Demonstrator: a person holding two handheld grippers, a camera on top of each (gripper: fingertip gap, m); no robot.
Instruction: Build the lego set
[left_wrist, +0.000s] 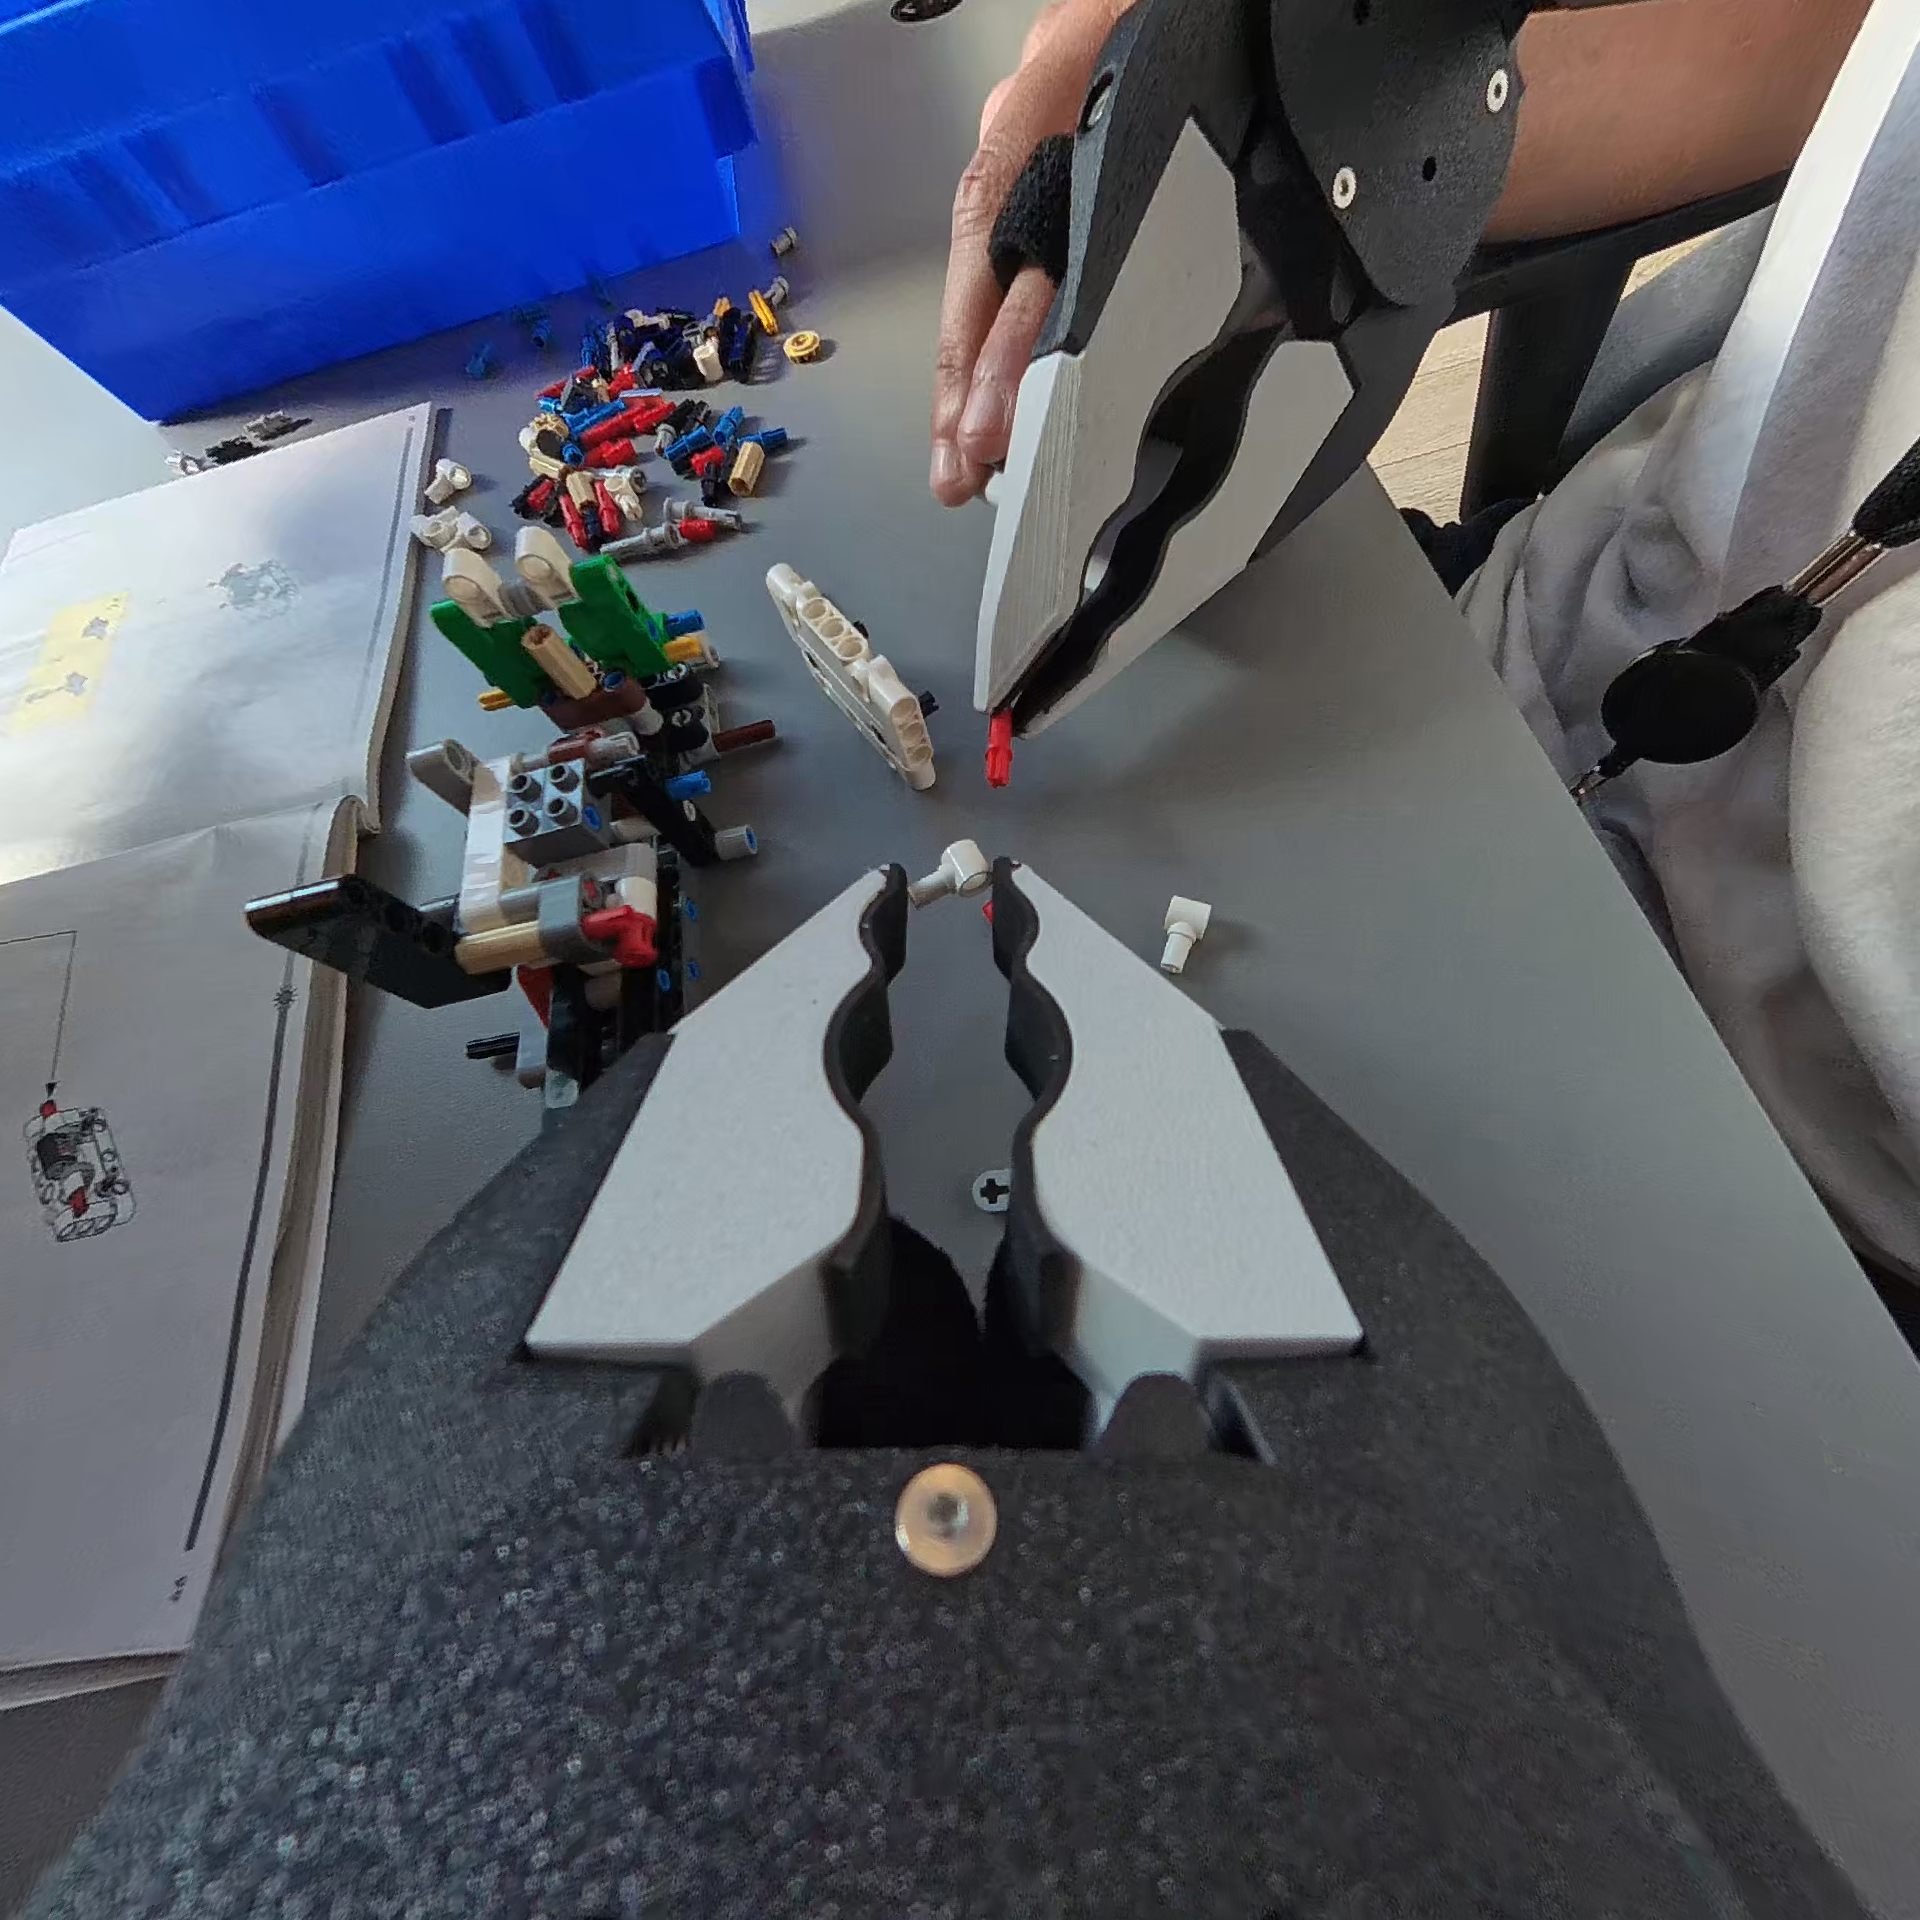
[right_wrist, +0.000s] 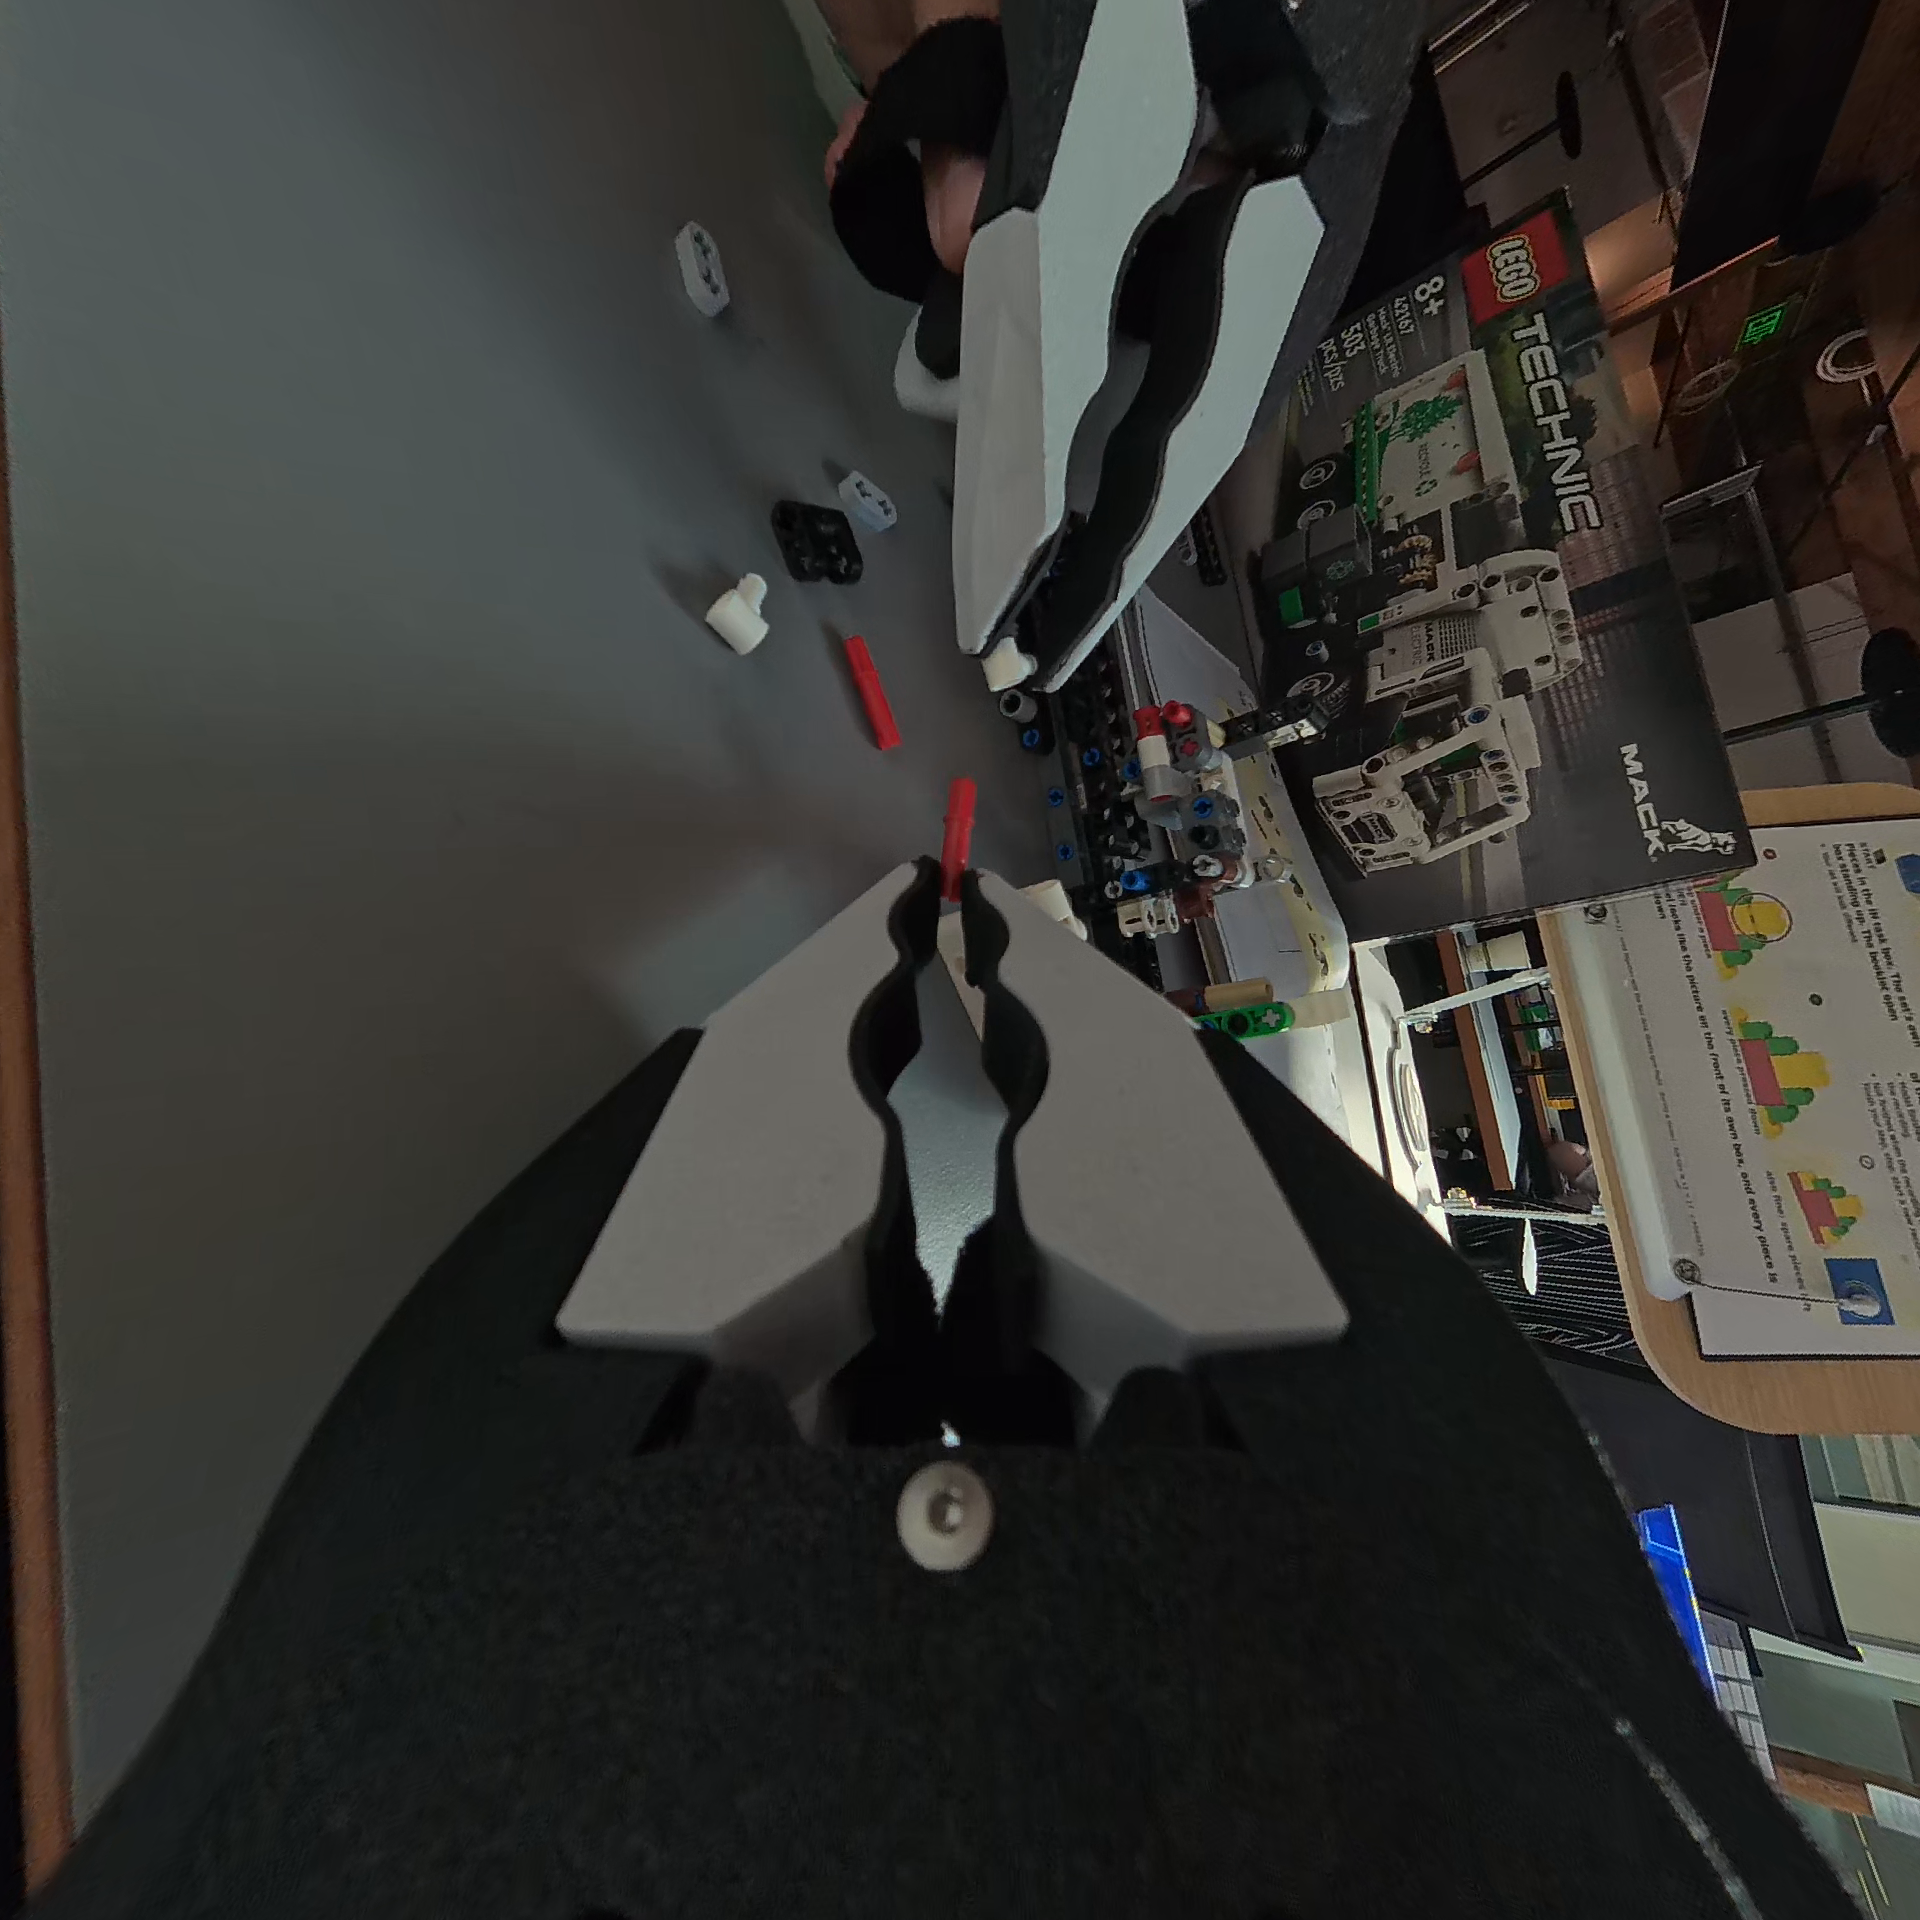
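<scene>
Gripping: your left gripper (left_wrist: 951, 878) pinches a small white connector piece (left_wrist: 954, 871) between its black fingertips, both pads pressed on it, just above the grey table (left_wrist: 1351, 1039).
Right tongs: your right gripper (right_wrist: 943, 883) is closed on a short red pin (right_wrist: 956, 821), which sticks out past the tips; in the left wrist view the same pin (left_wrist: 998, 746) points down toward the tabletop.
Facing: the two grippers meet nose to nose, the red pin near the white connector but apart from it.
Close by: a second white connector (left_wrist: 1184, 930) lies just to the right of your left fingers; a longer red axle (right_wrist: 871, 691) lies on the table beyond the right tips.
Left side: a half-built model (left_wrist: 551, 894) of black, grey and tan parts stands beside your left gripper, with a green-beamed section (left_wrist: 551, 634) behind it and a white beam frame (left_wrist: 852, 675) between that and the right gripper.
Farther out: a heap of small loose pins (left_wrist: 644, 416), an open instruction booklet (left_wrist: 156, 935), a blue bin (left_wrist: 364, 187).
Backdrop: the set's printed box (right_wrist: 1475, 571) stands behind the model.
</scene>
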